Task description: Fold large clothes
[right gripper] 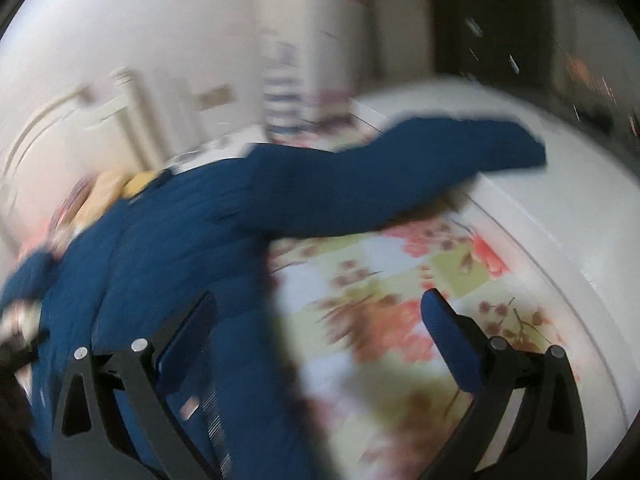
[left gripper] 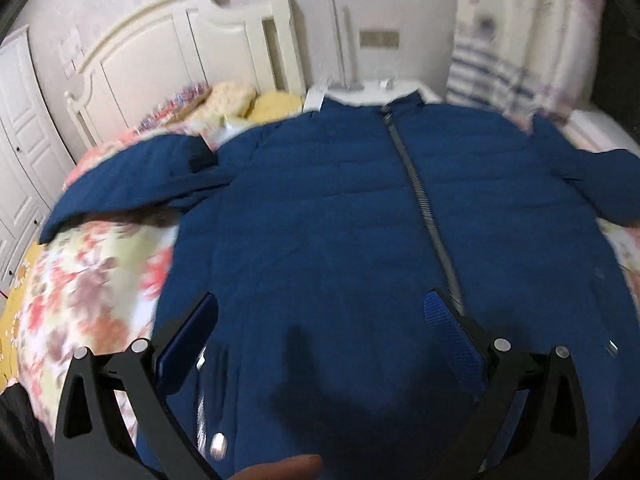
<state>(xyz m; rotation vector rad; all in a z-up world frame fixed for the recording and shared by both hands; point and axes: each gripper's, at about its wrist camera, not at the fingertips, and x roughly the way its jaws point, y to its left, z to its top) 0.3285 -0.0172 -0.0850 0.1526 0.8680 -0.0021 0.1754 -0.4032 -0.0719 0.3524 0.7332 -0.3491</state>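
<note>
I see the blue jacket [left gripper: 340, 208] spread flat on the bed [left gripper: 92, 276]; my left tongs [left gripper: 320, 312] and right tongs [right gripper: 320, 312] gape wide, holding nothing.

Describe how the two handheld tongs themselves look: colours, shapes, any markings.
Both look alike. The left tongs and right tongs each have two matte black linkage arms with triangular cut-outs and round silver pivot pins. Each finger carries a flat blue textured pad on its inner face. No cables or printed markings show. A bare fingertip peeks in at the bottom of the left view.
</note>
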